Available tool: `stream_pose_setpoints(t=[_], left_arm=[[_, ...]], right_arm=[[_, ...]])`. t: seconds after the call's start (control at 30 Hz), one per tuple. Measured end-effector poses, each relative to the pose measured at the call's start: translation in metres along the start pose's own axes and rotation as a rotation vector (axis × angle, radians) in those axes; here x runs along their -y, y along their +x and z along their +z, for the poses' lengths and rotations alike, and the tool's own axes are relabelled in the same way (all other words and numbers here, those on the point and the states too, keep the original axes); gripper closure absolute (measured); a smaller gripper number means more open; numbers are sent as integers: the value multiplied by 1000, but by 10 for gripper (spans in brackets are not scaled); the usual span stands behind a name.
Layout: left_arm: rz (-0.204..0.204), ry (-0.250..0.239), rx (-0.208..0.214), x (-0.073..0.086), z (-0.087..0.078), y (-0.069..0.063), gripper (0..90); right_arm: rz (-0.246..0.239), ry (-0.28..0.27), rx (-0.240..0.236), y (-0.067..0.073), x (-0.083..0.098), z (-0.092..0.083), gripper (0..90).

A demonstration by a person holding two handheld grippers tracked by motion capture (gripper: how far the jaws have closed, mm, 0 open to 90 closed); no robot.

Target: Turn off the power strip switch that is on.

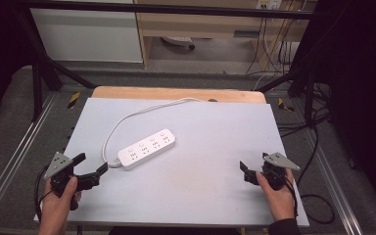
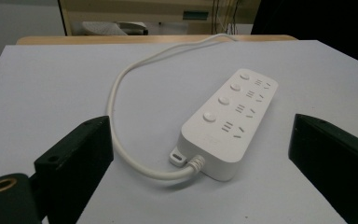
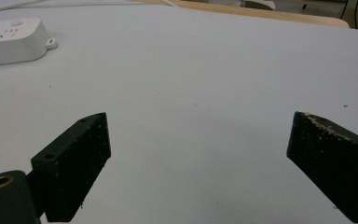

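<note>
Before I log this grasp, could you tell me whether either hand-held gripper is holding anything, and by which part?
Nothing is held: the left hand-held gripper and right hand-held gripper are open, clear of the power strip.

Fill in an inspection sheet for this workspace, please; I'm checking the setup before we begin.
Surface: grey table top, tiny specks, wooden edge at the far side.
Job's things: white power strip lying flat, sockets up.
Clutter: nothing seen.
Tongs: left tongs open, holding nothing, aimed at the strip; right tongs open, holding nothing.
Cables: strip's white cord loops to the far edge; black cables on the floor at right.
Surroundings: black frame, cabinets behind.
</note>
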State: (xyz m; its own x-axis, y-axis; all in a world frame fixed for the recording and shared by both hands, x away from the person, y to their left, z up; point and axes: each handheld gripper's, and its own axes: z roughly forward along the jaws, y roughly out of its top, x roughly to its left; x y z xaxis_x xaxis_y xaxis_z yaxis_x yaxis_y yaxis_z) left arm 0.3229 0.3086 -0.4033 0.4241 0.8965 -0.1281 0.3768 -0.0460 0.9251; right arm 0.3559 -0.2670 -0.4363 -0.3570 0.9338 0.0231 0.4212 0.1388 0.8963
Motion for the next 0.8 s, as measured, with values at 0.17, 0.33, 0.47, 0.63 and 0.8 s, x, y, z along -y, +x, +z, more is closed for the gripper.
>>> stream_pose_setpoints(t=[0.17,0.33,0.47,0.63,0.8], left_arm=[[1,-1,1,0,0,-1,64],[6,4,8,0,0,-2,64],[7,9,15,0,1,-3,64],[11,12,23,0,2,-7,64],[26,30,23,1,6,-11,63]], right_arm=[[-6,11,-1,0,2,0,71],[-31,33,-13,5,3,4,62],[-45,49,-15,9,4,6,57],[-68,55,-5,12,4,8,54],[-85,59,11,12,5,9,55]])
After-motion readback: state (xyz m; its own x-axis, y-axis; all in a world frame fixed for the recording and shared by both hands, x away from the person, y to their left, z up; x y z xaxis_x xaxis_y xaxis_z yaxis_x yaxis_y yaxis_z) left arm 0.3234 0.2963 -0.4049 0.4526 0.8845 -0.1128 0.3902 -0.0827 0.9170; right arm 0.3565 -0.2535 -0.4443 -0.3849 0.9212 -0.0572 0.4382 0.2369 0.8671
